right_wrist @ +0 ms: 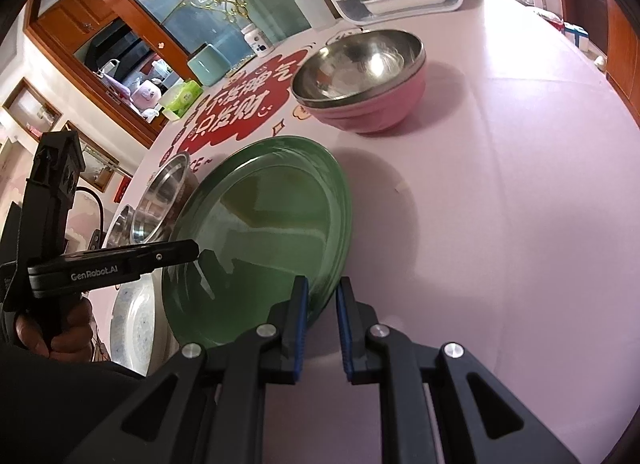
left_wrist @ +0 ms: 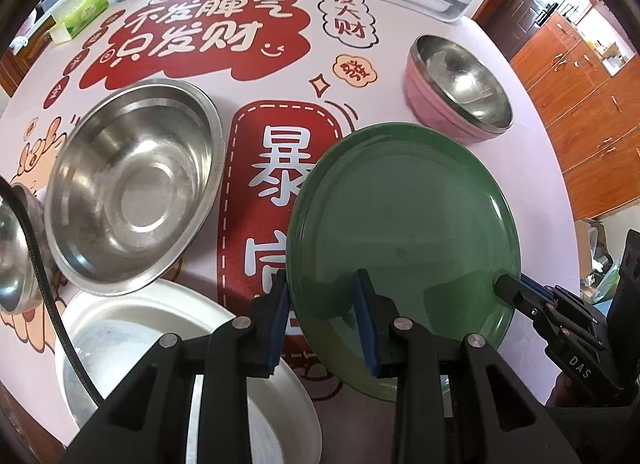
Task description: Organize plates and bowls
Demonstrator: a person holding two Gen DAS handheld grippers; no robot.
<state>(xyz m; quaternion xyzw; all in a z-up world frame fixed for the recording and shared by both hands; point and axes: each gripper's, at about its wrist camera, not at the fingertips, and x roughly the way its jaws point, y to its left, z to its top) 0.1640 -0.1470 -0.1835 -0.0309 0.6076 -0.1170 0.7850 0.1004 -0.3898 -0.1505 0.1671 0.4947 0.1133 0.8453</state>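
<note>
Left gripper (left_wrist: 324,316): jaws closed on the near-left rim of the green plate (left_wrist: 404,232), one pad under the edge, one on the inner face.
Right gripper (right_wrist: 322,324): jaws pinched on the same plate's near-right rim; in the left view its fingers reach in over that edge.
Green plate: held between both grippers, tilted, its far edge toward the pink bowl (left_wrist: 456,92); it looks lifted off the table (left_wrist: 400,36), though I cannot tell whether the far edge is clear.
White plate (left_wrist: 168,344): just below and to the left of the left gripper, nearest flat dish.
Steel basin (left_wrist: 132,188): beyond the white plate, on the left.
Turning relation: judged, the white plate lies on the left hand's side, so the plate would travel leftward, led by that hand.
</note>
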